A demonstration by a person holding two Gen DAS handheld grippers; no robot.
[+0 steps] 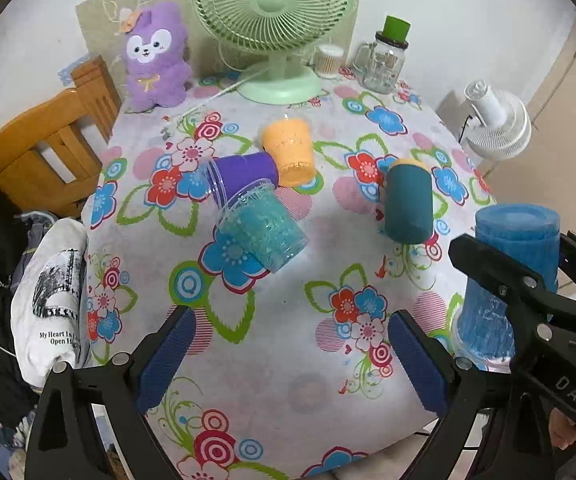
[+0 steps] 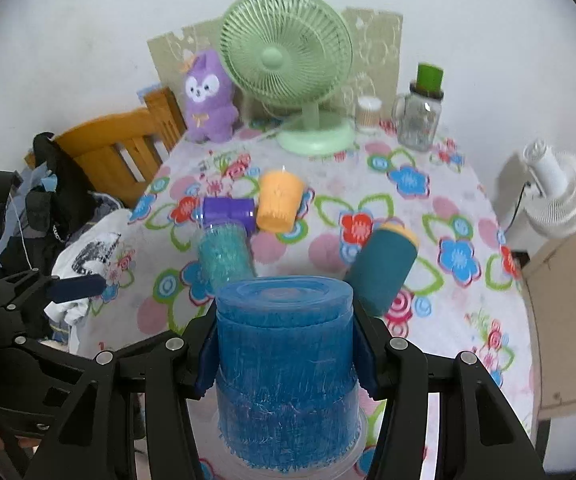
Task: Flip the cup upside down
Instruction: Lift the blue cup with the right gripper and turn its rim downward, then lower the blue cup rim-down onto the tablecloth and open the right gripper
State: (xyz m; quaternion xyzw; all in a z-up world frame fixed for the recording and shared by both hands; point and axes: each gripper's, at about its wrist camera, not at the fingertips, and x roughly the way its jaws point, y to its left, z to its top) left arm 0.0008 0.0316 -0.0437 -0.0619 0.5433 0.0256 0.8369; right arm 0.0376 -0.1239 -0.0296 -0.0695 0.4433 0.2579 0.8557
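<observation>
A blue textured plastic cup (image 2: 285,364) stands upside down, its closed base uppermost and its clear rim against the flower-patterned counter (image 2: 440,320), clamped between the blue pads of the right claw (image 2: 285,354), which presses on both sides of the cup's upper wall. Seen from the left wrist, the same cup (image 1: 508,280) sits at the counter's near right edge, with the right claw's black arm crossing in front of it. The left claw (image 1: 288,354) hangs over the flowered cloth with its two blue pads spread well apart and nothing between them, well to the left of the cup. Farther back, a teal glittery cup (image 1: 263,232), a purple cup (image 1: 243,180) and an orange cup (image 1: 290,150) lie tipped in a touching cluster, and a dark teal cylinder with a yellow end (image 1: 408,202) lies on its side nearby. A green desk fan (image 1: 273,20) and a purple plush toy (image 1: 155,56) stand at the counter's far edge.
</observation>
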